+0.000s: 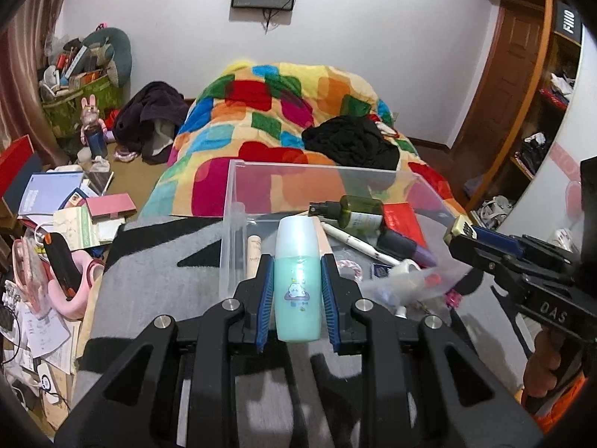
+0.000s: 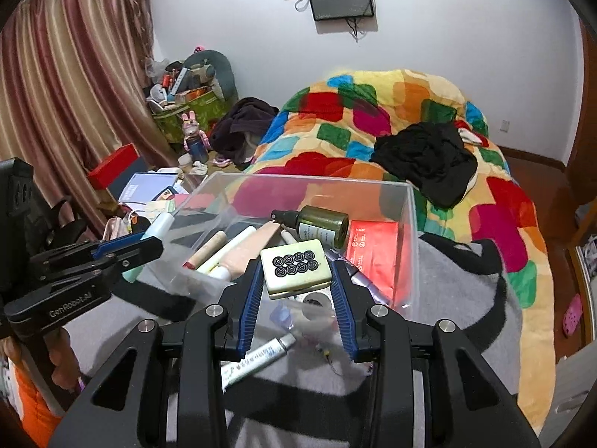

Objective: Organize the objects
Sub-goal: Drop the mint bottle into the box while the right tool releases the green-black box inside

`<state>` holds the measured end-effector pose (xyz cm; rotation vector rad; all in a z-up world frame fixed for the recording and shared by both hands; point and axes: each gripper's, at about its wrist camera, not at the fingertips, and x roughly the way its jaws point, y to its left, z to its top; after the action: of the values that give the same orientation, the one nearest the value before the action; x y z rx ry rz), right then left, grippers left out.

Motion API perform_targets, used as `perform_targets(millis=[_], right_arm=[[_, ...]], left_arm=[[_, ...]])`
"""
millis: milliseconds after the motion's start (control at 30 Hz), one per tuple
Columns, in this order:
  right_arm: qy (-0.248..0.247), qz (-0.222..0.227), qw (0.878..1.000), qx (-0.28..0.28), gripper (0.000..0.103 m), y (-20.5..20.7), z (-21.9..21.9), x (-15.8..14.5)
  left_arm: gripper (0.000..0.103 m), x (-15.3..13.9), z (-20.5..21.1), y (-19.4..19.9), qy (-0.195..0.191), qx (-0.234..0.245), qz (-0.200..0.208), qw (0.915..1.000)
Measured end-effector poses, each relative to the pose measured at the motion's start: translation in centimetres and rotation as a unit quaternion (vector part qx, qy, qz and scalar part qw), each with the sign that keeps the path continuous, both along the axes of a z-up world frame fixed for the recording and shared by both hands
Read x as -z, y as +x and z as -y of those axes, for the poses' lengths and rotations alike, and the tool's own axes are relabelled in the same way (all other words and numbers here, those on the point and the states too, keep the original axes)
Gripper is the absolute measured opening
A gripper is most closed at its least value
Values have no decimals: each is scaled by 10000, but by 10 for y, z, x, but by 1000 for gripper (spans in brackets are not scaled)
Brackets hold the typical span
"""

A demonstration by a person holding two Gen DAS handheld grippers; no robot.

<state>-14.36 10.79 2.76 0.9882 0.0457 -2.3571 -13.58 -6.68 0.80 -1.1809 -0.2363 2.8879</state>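
My left gripper (image 1: 297,265) is shut on a mint-green bottle (image 1: 297,280) with a pale cap, held just in front of a clear plastic box (image 1: 238,194). My right gripper (image 2: 295,268) is shut on a cream mahjong tile (image 2: 295,267) with black circles, above the box's near edge (image 2: 412,224). The box holds a green spray bottle (image 2: 322,226), a red packet (image 2: 377,250), a white pen (image 1: 358,242) and tubes (image 2: 227,250). In the left wrist view the right gripper (image 1: 462,229) shows at the right with the tile.
The box sits on a grey and black blanket (image 1: 156,272). Loose items lie in front of it: a white tube (image 2: 257,358) and clear wrapping (image 1: 406,283). A colourful quilt (image 2: 391,123) with black clothes (image 2: 425,156) lies behind. Books and clutter (image 1: 63,201) fill the left.
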Motion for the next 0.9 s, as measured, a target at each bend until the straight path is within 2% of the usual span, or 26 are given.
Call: perform_targets(millis=[200,400,567,767,900], right_arm=[[170,406,9988,-195,34,-26,21,19],[270,604,9974,-294,34,-43,37,31],[455,662,9961,-356,34,-46,49,40],[669,515,9959,-335,34,-40,53,37],[694,304,9967,-277,49,-30,48,28]], left_arm=[[24,14,1,-23,-45,34,274,9996],[24,21,1,-30,-100,31,340,9994],[24,20,-2,-29,-93,117,372,9992],[25,14,-3,-23,27,196,341,9992],[32,5,-7,-13,-11,218,210,9995]])
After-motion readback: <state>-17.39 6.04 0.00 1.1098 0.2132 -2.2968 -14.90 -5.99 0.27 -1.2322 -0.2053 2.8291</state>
